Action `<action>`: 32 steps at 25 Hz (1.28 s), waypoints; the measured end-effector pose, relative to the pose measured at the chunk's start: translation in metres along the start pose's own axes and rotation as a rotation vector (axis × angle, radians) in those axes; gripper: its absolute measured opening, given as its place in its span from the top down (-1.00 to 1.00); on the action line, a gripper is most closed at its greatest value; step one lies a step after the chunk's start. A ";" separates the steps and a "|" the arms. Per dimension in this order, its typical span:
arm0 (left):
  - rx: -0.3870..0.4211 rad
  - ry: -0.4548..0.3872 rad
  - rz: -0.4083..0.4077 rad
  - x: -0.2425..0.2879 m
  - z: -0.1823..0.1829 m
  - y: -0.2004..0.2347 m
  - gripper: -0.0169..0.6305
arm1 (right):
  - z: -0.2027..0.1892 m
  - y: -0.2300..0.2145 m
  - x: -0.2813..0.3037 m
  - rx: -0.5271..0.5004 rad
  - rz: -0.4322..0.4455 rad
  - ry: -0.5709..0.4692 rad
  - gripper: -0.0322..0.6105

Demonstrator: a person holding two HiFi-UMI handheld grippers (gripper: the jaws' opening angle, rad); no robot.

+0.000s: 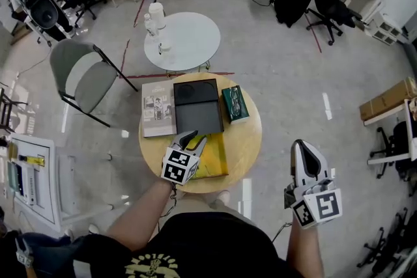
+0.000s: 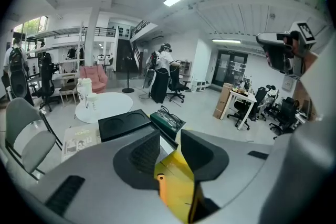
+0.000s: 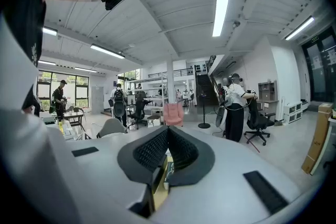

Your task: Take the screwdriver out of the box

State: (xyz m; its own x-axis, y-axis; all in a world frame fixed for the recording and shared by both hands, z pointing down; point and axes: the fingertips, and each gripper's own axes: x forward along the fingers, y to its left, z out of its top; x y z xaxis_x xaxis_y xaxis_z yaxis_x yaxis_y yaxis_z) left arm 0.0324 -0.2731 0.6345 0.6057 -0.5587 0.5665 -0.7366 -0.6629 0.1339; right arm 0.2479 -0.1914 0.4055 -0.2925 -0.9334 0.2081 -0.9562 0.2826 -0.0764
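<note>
One yellow box [image 1: 212, 166], one black tray [image 1: 197, 107], one booklet [image 1: 157, 109], one glasses case [image 1: 234, 104].

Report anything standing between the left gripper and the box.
Nothing visible: the left gripper hangs open just over the yellow box, an orange piece, perhaps the screwdriver's handle, showing between its jaws.
</note>
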 end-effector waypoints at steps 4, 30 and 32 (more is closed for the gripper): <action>-0.004 0.030 -0.005 0.009 -0.016 -0.003 0.53 | -0.002 -0.001 -0.005 -0.004 -0.010 0.010 0.85; 0.023 0.307 0.009 0.072 -0.127 0.001 0.52 | 0.000 0.014 -0.003 -0.014 0.029 0.000 0.85; 0.025 0.316 0.006 0.075 -0.131 0.001 0.52 | 0.002 0.020 0.004 -0.021 0.050 -0.004 0.85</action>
State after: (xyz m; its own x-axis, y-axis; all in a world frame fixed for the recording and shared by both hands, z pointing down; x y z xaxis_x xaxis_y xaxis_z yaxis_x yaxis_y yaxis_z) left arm 0.0374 -0.2501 0.7836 0.4747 -0.3826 0.7926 -0.7300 -0.6743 0.1117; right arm 0.2276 -0.1895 0.4031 -0.3396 -0.9189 0.2007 -0.9406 0.3331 -0.0663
